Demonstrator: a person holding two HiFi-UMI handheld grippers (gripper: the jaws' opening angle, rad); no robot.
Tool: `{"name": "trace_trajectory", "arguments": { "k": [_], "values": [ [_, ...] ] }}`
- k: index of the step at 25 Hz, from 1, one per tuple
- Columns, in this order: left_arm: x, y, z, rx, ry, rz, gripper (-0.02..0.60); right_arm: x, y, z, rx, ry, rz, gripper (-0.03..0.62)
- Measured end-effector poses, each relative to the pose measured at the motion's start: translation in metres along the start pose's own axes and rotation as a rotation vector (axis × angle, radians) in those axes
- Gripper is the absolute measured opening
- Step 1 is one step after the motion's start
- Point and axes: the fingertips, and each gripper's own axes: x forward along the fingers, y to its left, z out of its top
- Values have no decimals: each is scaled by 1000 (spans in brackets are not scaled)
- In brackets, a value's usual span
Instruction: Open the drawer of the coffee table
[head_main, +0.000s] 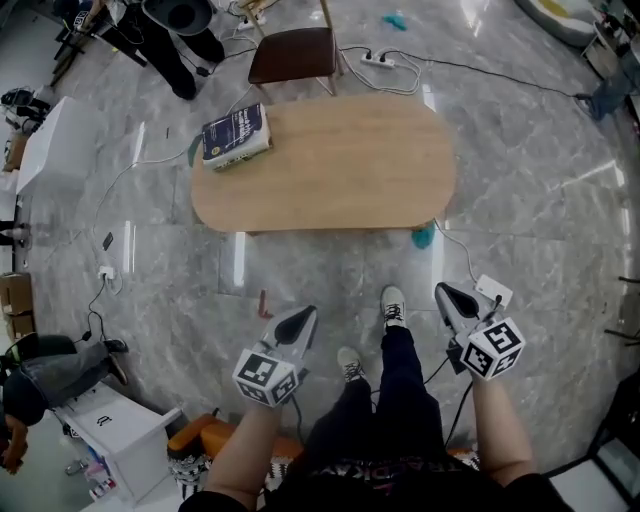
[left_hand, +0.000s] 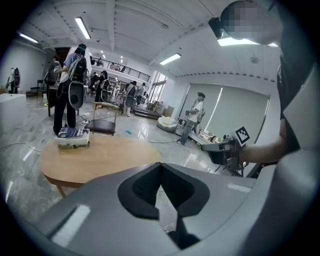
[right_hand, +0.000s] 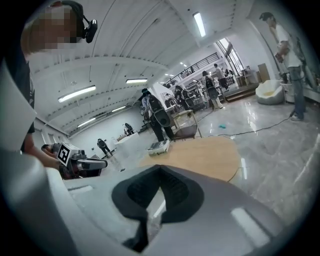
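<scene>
Drawer not vis. under tabletop (head_main: 330, 165)

Light wood coffee table (head_main: 330, 165), blue-covered book (head_main: 236, 135), grey marbled floor (head_main: 540, 230)

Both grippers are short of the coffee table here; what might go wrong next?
No drawer or handle shows in any view, and the left gripper and right gripper are both shut, so a grab may miss or bump the coffee table edge.
A cable trails past the person's feet: a trip or snag risk.
The book lies at the tabletop's corner; a jolt might shift it.
</scene>
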Motion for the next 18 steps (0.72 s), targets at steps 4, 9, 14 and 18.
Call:
{"name": "trace_trajectory", "arguments": {
  "k": [4, 9, 14, 18],
  "values": [
    [41, 24, -13, -19, 7, 30, 6, 27, -38, -10, 5, 28, -4, 2],
    [90, 61, -31, 1, 5, 76, 6, 69, -87, -25, 23, -1, -2, 2],
    [125, 111, -64, 50, -38, 110, 6, 120, -124, -53, -3, -28, -17, 2],
    [147, 151, -98, 53, -67, 130, 6, 155, -147, -78, -44, -40, -51, 2]
  ]
}}
